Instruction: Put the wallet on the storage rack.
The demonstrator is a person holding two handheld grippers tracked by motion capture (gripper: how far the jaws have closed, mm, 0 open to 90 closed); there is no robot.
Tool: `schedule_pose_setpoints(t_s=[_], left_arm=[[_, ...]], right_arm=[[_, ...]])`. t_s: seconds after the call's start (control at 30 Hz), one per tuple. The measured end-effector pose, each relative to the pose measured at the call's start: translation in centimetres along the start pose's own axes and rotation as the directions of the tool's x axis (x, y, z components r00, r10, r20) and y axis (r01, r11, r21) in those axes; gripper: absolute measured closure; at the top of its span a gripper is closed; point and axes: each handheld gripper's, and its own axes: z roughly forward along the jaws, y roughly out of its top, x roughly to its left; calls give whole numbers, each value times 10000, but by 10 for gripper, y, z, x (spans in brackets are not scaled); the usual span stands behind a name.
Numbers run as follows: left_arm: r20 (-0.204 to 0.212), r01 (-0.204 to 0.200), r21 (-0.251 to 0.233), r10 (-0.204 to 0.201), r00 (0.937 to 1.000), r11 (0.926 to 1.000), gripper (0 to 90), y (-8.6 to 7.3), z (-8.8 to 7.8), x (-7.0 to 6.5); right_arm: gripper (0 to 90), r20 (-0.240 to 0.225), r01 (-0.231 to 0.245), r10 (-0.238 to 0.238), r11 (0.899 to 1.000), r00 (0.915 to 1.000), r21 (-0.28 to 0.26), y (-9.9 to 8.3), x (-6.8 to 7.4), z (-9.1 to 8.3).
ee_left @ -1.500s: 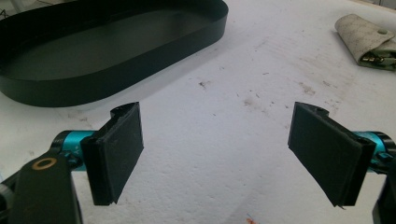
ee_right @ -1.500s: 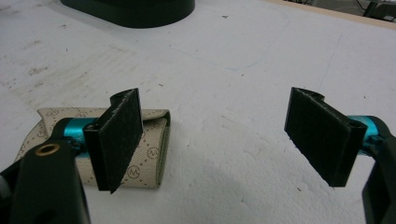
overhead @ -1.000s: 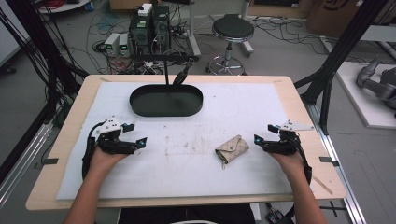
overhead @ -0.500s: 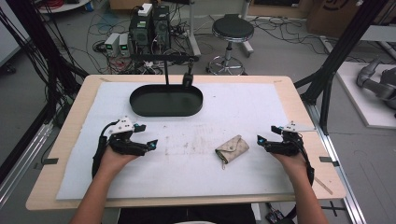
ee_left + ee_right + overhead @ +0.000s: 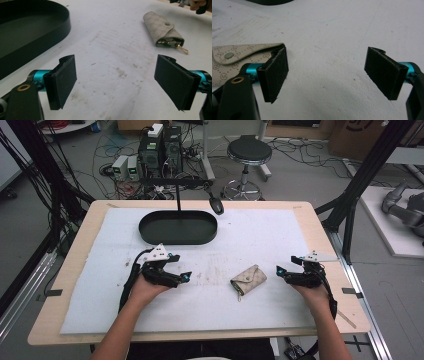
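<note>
Small beige key pouch [image 5: 248,279] flat on the white mat [image 5: 260,235], a bit right of the middle, flap snapped shut, keys poking out at its open end. Left gripper [image 5: 184,277] low over the mat to the left of the pouch, well apart from it, jaws wide open, nothing between them. In the left gripper view, same pouch [image 5: 162,29] up ahead and to the right, past the open jaws, a little gold bit sticking out of its end. Right gripper [image 5: 278,270] on the other side of the pouch, near it but not touching, jaws pointing toward it, also spread wide and holding nothing. In the right gripper view, pouch [image 5: 239,60] at the left edge, partly hidden behind the left jaw, only bare mat between the two black pads [image 5: 276,72]. Black oval tray [image 5: 178,227] farther back on the mat, away from both grippers, its dark wall at the top left in the left gripper view. Grey smudges on the mat between left gripper and pouch. Wooden table [image 5: 320,235] under it all.
</note>
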Motion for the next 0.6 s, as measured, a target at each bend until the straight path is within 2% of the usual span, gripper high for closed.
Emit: schedule_pose_setpoints(t_s=[0.27, 0.4, 0.6], left_arm=[[346, -43, -25, 44, 9994, 10000, 180, 9, 20, -10], [563, -189, 210, 177, 9983, 9996, 180, 11, 29, -13], [813, -378, 205, 360, 9960, 9991, 180, 22, 45, -24]], right_arm=[[199, 53, -32, 32, 10000, 10000, -17, 0, -2, 0], [199, 107, -104, 104, 9999, 9999, 3, -1, -3, 0], [199, 140, -129, 129, 9999, 9998, 31, -1, -3, 0]])
